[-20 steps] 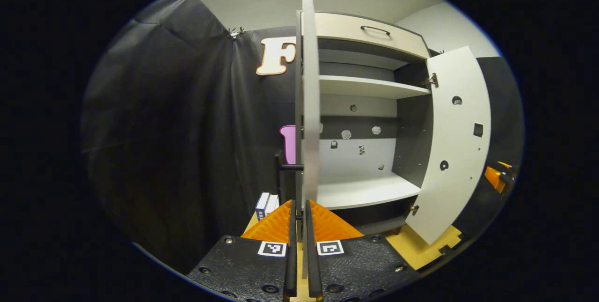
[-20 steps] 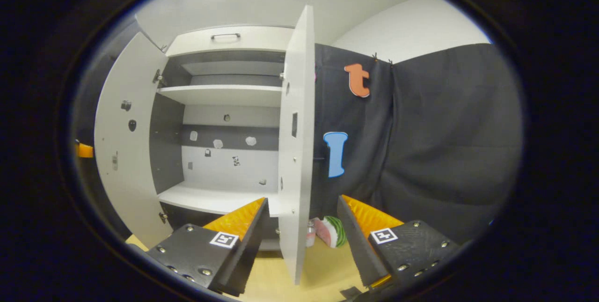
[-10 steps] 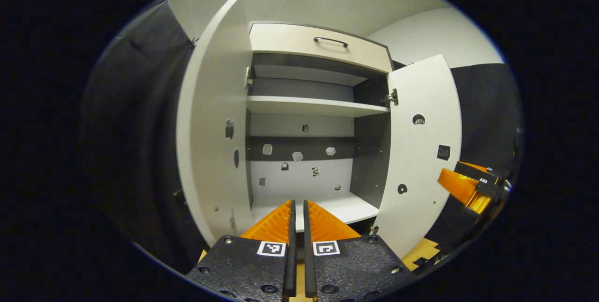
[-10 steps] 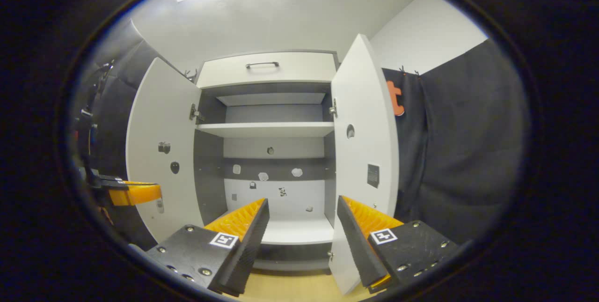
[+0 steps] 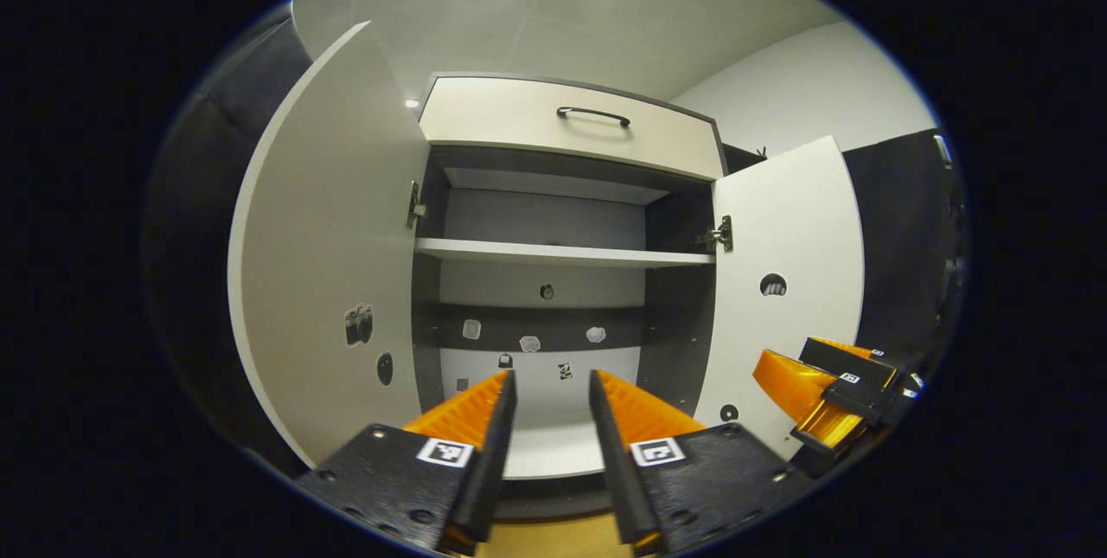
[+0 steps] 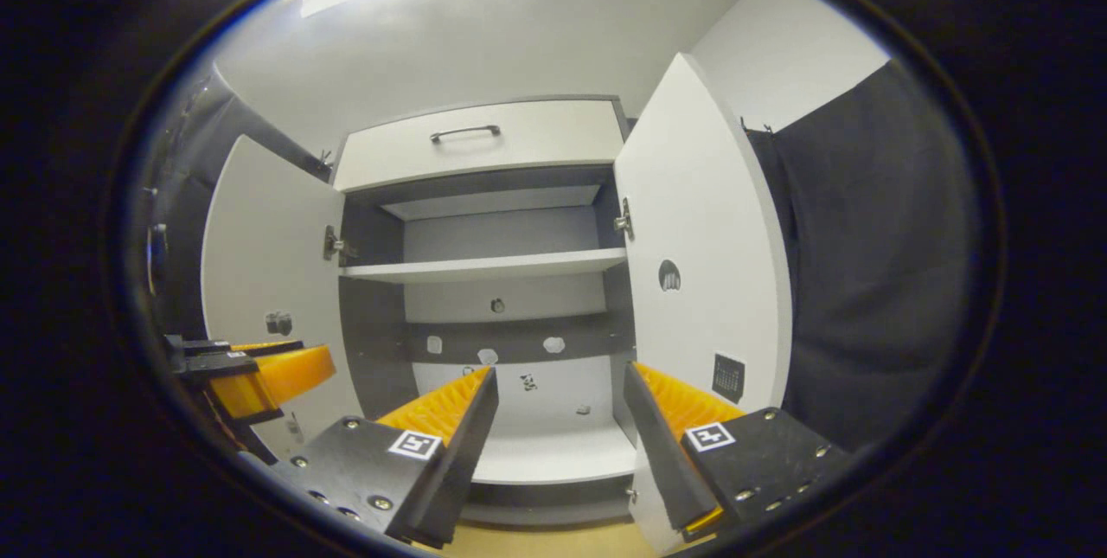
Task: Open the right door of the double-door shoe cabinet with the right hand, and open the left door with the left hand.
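L gripper [image 5: 548, 420]: jaws spread, nothing between them, aimed at cabinet interior. R gripper [image 6: 560, 420]: jaws spread wide, also empty, pointed at same opening. Shoe cabinet [image 5: 566, 195] straight ahead, both doors swung open: left door [image 5: 333, 255] & right door [image 5: 791, 281] stand out to either side. Inside: white shelf [image 5: 562, 253] mid-height, white bottom board [image 6: 553, 458]. Closed drawer [image 6: 484, 143] w/ dark handle on top.

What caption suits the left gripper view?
Open left gripper faces the shoe cabinet, both doors swung wide.
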`<state>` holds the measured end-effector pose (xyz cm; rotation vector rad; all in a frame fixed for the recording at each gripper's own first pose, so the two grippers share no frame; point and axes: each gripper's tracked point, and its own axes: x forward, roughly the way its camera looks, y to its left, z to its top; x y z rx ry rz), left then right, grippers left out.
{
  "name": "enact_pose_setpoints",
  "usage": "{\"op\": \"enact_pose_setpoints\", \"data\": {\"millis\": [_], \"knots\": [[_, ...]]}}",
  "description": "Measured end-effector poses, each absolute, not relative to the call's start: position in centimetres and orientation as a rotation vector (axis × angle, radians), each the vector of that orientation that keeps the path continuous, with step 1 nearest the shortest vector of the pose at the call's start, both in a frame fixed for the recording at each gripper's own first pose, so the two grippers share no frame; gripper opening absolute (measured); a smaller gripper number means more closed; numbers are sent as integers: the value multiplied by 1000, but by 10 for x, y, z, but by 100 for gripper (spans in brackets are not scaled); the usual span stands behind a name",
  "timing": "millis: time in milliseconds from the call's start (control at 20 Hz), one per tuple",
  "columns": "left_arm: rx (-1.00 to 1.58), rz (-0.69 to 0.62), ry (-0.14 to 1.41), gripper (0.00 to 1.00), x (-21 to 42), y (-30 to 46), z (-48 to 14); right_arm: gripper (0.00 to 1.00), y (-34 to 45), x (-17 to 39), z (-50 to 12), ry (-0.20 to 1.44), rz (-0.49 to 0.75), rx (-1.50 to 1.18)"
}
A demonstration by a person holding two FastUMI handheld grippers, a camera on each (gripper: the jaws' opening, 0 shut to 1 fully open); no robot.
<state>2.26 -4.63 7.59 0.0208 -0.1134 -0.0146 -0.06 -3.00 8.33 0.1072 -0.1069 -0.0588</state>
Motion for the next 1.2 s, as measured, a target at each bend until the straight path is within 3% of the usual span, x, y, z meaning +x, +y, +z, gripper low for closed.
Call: {"op": "enact_pose_setpoints", "data": {"millis": [100,150,300,400,450,1200], "knots": [[13,-7,-119,84,29,-49,77,80,-32,9,82,-98,-71,123],[3,-8,-119,98,34,-50,77,90,-35,14,81,-90,-82,135],[-18,-21,-124,98,44,-57,75,98,-29,19,88,-119,-63,149],[-4,-11,-120,99,51,-57,73,92,-30,23,93,-136,-72,132],[6,-7,-115,98,53,-58,70,98,-31,24,92,-132,-78,129],[8,-30,-76,98,65,-68,56,98,-32,26,95,-139,-95,139]]}}
